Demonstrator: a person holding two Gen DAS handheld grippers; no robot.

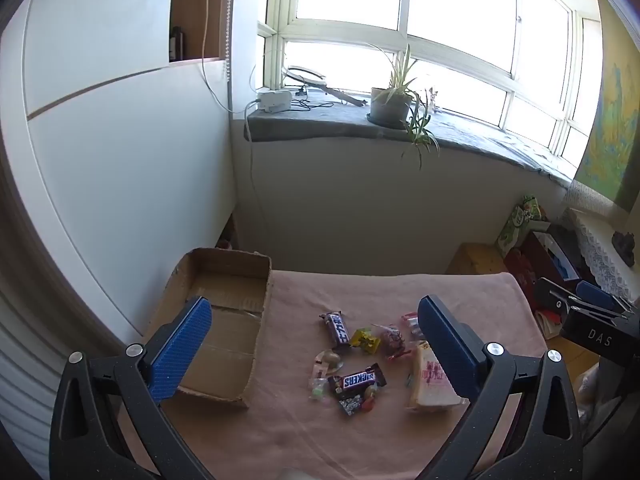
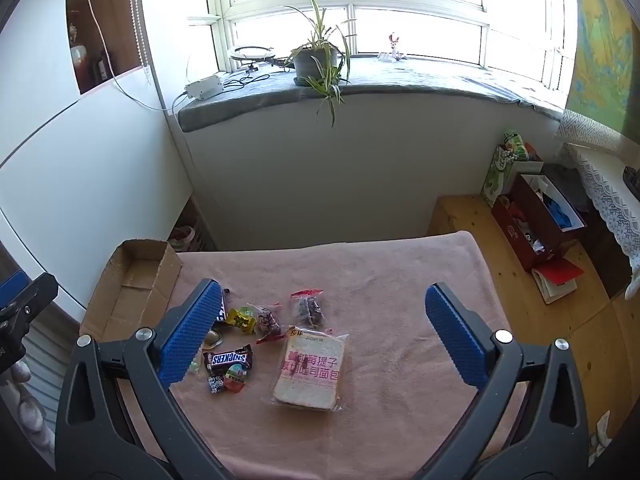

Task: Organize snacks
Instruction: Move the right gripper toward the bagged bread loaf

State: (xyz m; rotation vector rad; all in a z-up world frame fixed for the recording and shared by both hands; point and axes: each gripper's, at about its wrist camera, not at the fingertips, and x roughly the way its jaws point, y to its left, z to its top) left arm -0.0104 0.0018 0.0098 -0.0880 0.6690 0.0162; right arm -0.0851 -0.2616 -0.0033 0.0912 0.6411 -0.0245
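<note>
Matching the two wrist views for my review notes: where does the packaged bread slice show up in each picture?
Left wrist view: the packaged bread slice lies low and right of centre, partly hidden behind the tool's right finger.
Right wrist view: the packaged bread slice lies in full view near the lower middle, between the two fingers.
Shared landmark: the Snickers bar lies to its left in both.

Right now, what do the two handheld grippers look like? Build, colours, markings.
Both match. The left gripper and right gripper each have black, faintly speckled linkage arms with triangular cut-outs and silver round pivot bolts. The fingers carry blue pads with a fine dotted texture. The right gripper's black body, seen from the left wrist camera, bears white letters "DAS". No cables or sleeves visible.
</note>
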